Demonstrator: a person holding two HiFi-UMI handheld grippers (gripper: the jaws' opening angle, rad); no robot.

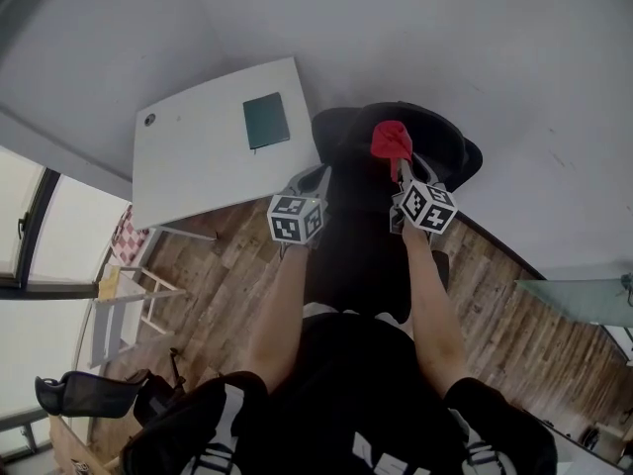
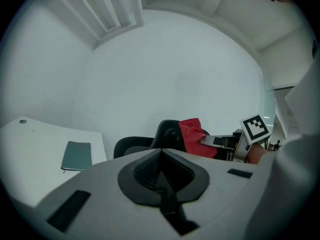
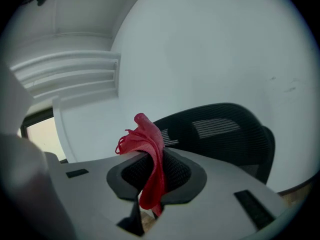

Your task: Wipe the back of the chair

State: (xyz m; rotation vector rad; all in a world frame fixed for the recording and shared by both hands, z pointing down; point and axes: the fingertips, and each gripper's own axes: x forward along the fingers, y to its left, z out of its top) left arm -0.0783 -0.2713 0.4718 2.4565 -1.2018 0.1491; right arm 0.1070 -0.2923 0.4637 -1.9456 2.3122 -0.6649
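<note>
Right gripper (image 3: 152, 173): fingers closed on a crumpled red cloth (image 3: 148, 140). One fold is pinched between the fingers, a bunch stands proud above them and a tail hangs below.

Left gripper (image 2: 161, 173): fingers together, with nothing between them. It is held beside the right gripper and a little short of it, and is not touching the chair.

Task item: a black mesh-backed office chair (image 3: 227, 134) stands directly ahead of both grippers, its back facing the person. In the head view the cloth sits over the top edge of the backrest. In the left gripper view it lies against the upper rim. Firm contact between cloth and mesh cannot be confirmed from any view.

Surroundings: a white tabletop (image 1: 193, 161) stands to the left of the chair and carries a dark green notebook (image 1: 266, 121). The floor is wood plank.

Assessment: the step in hand appears to be placing the cloth at the top of the backrest, with no wiping stroke evident.

Next move, as judged: press the protruding bunch of cloth flat against the mesh, then draw it down or across the back under steady pressure. The left gripper is free and could steady the chair, which may swivel or roll under the push.
</note>
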